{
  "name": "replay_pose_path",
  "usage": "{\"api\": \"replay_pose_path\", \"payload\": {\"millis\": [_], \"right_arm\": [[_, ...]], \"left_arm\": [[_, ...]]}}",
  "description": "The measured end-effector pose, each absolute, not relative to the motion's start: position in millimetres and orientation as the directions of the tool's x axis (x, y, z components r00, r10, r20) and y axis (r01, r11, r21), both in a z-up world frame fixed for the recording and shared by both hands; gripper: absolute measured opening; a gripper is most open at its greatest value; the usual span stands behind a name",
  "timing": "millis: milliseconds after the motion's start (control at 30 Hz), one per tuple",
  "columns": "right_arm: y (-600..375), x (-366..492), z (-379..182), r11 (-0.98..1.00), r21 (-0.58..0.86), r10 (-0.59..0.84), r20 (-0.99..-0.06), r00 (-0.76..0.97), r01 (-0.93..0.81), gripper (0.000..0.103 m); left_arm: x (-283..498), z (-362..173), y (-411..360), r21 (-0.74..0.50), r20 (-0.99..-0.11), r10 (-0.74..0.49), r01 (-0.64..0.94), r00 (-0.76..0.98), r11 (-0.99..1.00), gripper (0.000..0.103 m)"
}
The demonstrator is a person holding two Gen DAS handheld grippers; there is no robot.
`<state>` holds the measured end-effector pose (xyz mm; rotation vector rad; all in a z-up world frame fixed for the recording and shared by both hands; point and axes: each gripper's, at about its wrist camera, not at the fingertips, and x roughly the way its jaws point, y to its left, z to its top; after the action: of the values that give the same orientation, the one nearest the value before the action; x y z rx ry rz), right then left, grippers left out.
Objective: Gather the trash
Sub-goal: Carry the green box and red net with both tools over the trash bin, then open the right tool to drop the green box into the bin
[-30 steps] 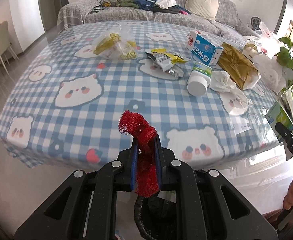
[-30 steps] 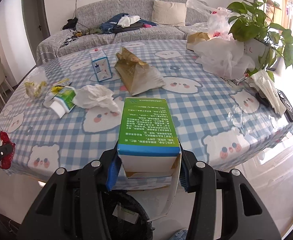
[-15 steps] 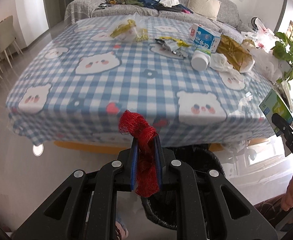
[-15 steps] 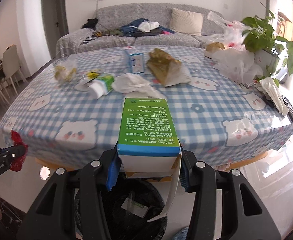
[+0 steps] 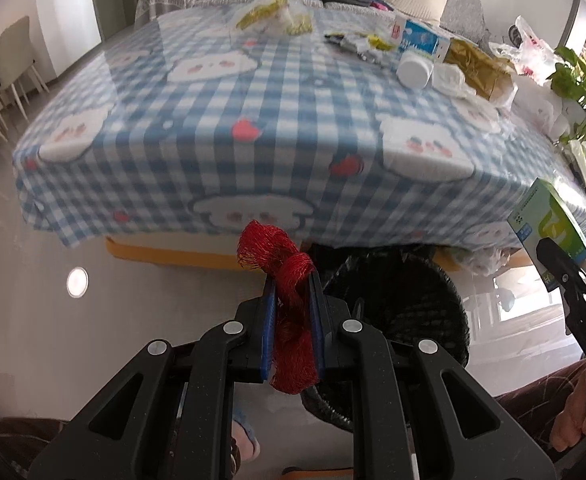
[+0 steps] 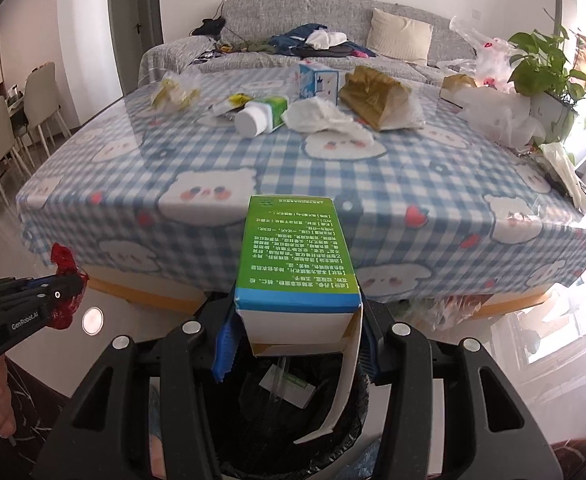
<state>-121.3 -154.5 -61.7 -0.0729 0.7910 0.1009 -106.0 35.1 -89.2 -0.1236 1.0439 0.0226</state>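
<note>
bin holds paper scraps; right gripper clamps green box, left gripper pinches red mesh.

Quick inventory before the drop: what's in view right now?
Red net: one, red, in left gripper.
Green box: one, green and white, in right gripper.
Bin: one, black, below the box.
Table: one, blue check cloth.
Bottle: one, white and green, lying on table.
Milk carton: one, blue and white, on table.
Tissue: one, white, beside bottle.
Gold bag: one, on table.
Plant: one, green, table's right.
Left gripper: shut.
Right gripper: gripping box.
</note>
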Motion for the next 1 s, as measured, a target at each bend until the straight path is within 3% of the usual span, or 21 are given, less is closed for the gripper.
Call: {"api": "replay_pose_path", "payload": {"millis": [1000], "right_arm": [[-145,-103,-179,0.989,-0.077,0.002,-0.846,0.533,-0.125,0.046]], "left_arm": [[-113,-185,25,-0.075,-0.916,-0.024,-0.113,0.402,0.991,0.014]]}}
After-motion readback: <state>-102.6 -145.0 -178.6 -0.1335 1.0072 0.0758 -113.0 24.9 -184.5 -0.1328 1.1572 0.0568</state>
